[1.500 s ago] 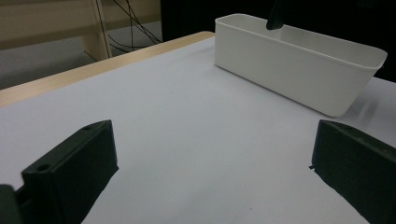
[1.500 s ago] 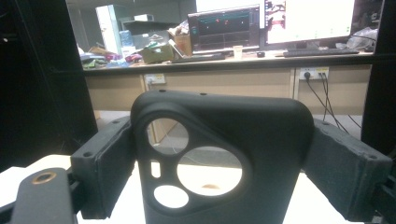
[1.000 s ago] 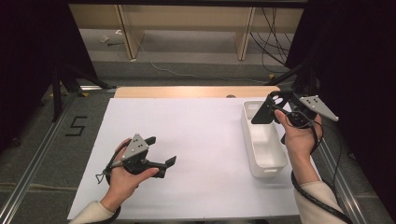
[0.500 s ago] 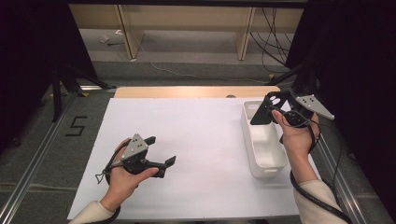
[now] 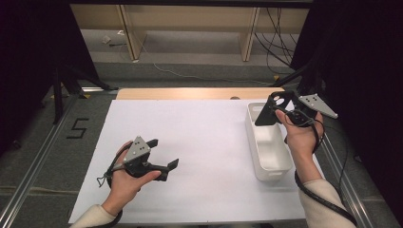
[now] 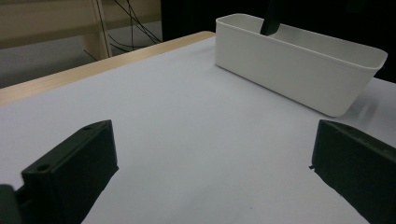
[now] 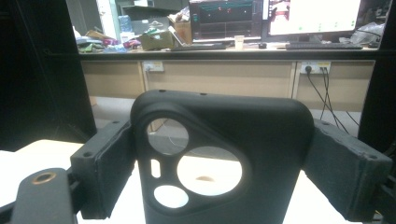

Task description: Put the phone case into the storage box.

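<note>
Clearly the work in hand centres on the white plastic bin (image 5: 268, 142), which sits lengthwise near the right edge of the white table sheet (image 5: 204, 142), so everything is best placed from it. The right gripper (image 5: 267, 112) hangs just above the bin's far end, its jaws clamped on the two side edges of a black phone case (image 7: 219, 154). In the right gripper view the case stands upright between the pads, its camera cut-outs facing the lens; gripping it by the edges keeps it flat and square to the jaws, which looks suited to lowering it end-first into the narrow bin. Whether the case is on its way into the bin or out of it I cannot tell; it sits above the rim, not touching the walls as far as the high view shows.

The left gripper (image 5: 161, 156) rests well to the left of the bin, low over the bare sheet, held in the person's left hand (image 5: 124, 179). Its jaws stand wide apart with nothing between them, and in the left gripper view they frame the bin's long side wall (image 6: 299, 70) from a distance. That idle, open pose reads as waiting clear of the bin so the right hand (image 5: 300, 137) has room to work.
</note>
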